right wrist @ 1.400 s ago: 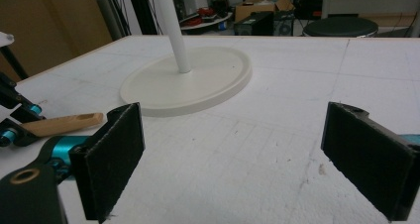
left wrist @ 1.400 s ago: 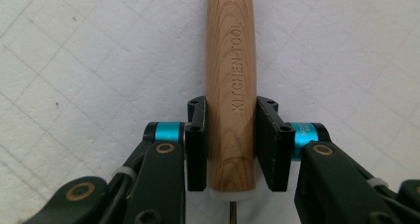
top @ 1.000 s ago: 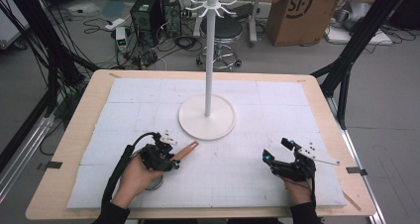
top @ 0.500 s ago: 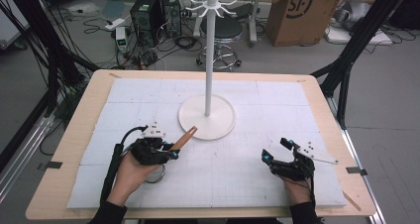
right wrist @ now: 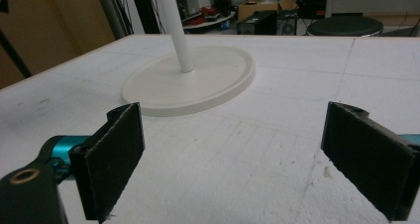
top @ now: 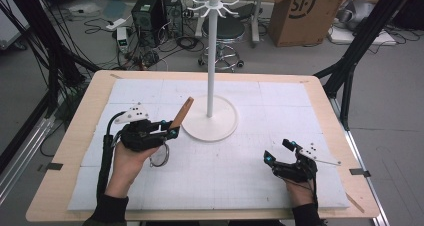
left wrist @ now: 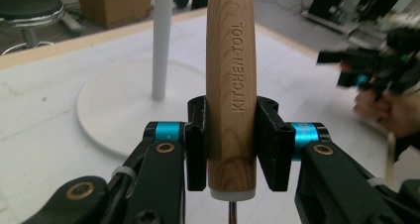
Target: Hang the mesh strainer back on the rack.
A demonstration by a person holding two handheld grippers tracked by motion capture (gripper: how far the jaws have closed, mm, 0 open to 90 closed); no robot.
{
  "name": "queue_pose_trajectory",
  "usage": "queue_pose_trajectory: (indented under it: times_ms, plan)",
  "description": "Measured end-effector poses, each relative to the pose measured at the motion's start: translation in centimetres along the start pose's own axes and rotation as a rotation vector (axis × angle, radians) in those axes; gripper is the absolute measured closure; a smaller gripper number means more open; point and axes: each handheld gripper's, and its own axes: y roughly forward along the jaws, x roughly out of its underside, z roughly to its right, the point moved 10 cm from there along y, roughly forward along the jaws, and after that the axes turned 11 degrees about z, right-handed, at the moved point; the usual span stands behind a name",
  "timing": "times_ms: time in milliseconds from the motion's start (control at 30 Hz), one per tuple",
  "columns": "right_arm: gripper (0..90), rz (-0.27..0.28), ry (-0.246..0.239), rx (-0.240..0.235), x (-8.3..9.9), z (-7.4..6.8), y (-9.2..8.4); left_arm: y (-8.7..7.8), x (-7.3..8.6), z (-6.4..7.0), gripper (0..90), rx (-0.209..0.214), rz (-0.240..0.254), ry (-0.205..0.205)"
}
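My left gripper (top: 170,128) is shut on a wooden handle (top: 183,113) stamped KITCHEN TOOL (left wrist: 231,60), lifted off the mat. The handle tilts up toward the white stand. Wire loops (top: 160,156) hang from its lower end beside the hand. In the left gripper view both pads (left wrist: 195,144) press the handle's sides. The white stand's pole (top: 211,61) rises from a round base (top: 220,128) just right of the handle, with hooks (top: 214,1) at its top. My right gripper (top: 276,151) rests low at the mat's right, jaws wide open and empty (right wrist: 242,154).
A white gridded mat (top: 250,181) covers the wooden table (top: 65,186). The stand's base (right wrist: 198,80) lies ahead of the right gripper. Beyond the table stand a stool (top: 225,31), a cardboard box (top: 300,11), computer cases and cables on the floor.
The left hand has risen and moved up toward the stand's base, with the wooden handle now tilted more steeply upward. The right hand has stayed still.
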Motion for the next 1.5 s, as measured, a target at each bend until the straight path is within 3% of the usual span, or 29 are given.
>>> queue_pose_trajectory:
  times_ms: [100,300,467,700,800,1500]
  plan:
    - [8.8,0.001,0.0,-0.001,0.0,-0.1,0.0,0.3,-1.3,0.0,68.8,0.0,0.028,0.003]
    - [8.8,0.001,-0.001,-0.003,0.0,-0.1,-0.1,0.3,-3.7,0.1,68.8,0.007,0.133,-0.018]
    - [8.8,0.003,0.001,-0.004,-0.1,-0.2,0.0,0.6,-5.4,-0.2,68.8,0.018,0.214,-0.054]
    - [8.8,0.006,0.002,-0.004,-0.1,-0.2,0.0,0.6,-7.9,-0.3,68.8,0.064,0.321,-0.101]
    - [8.8,0.006,0.012,-0.001,-0.1,-0.1,0.0,0.7,-8.9,-0.2,68.8,0.069,0.352,-0.098]
    - [8.8,0.016,0.051,-0.003,0.0,0.3,0.1,2.3,-15.1,1.1,68.8,0.098,0.418,-0.033]
